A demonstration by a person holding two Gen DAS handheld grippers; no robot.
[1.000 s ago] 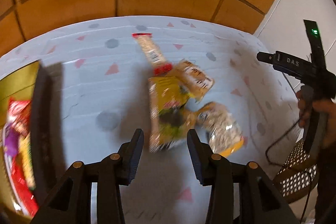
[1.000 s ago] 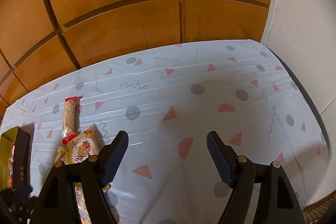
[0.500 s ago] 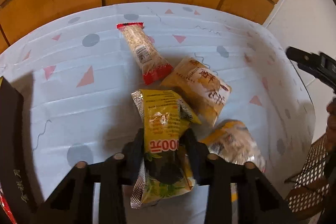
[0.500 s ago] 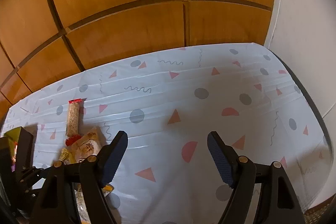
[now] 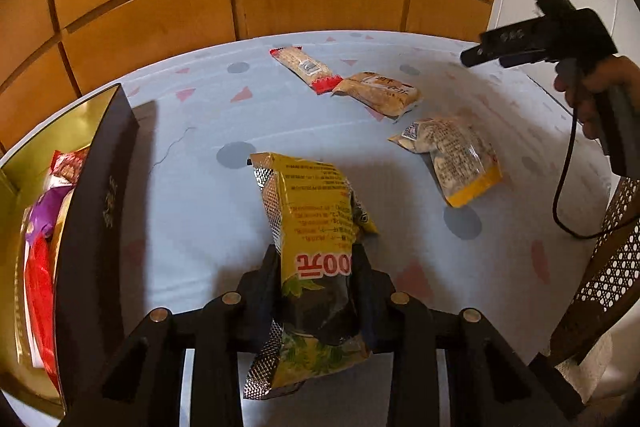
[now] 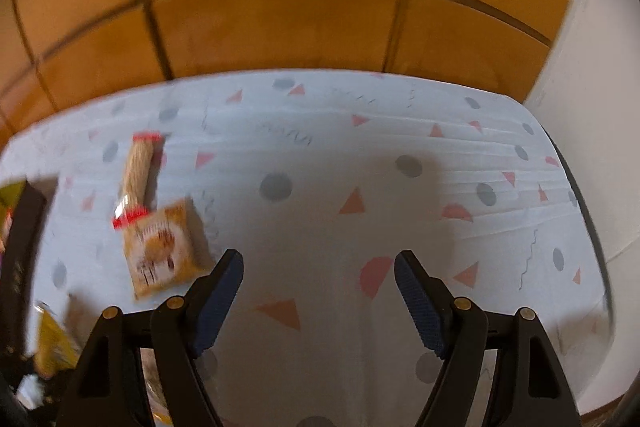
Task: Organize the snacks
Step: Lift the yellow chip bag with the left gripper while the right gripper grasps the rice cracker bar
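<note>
**Snack packets on patterned tablecloth, one in the tongs**

Left gripper: black plastic jaws, which have just been closing, now clamped on the yellow foil packet at lower centre of the left wrist view. Packet glossy, crinkled, with a crimped silver seam along its left edge and red print; its top end leans toward mid-frame.

Right gripper: black arms with blue ribbed pads, jaws standing wide with nothing between them, over bare cloth at lower centre of its own view.

Loose packets, upper centre to right of the left wrist view: a slim clear bar wrapper with red ends; touching its lower end, a tan pillow-shaped packet; lower right of these and apart, a clear bag with a yellow base, contents grainy.

Box: dark, matte outer wall, gold lining, at left edge; red and purple wrappers inside.

Surface: pale blue tablecloth, creased, printed with grey dots, pink triangles, squiggles.

Room: orange-brown wood panelling with dark grooves behind; white wall at right; cane-weave chair at lower right.
</note>
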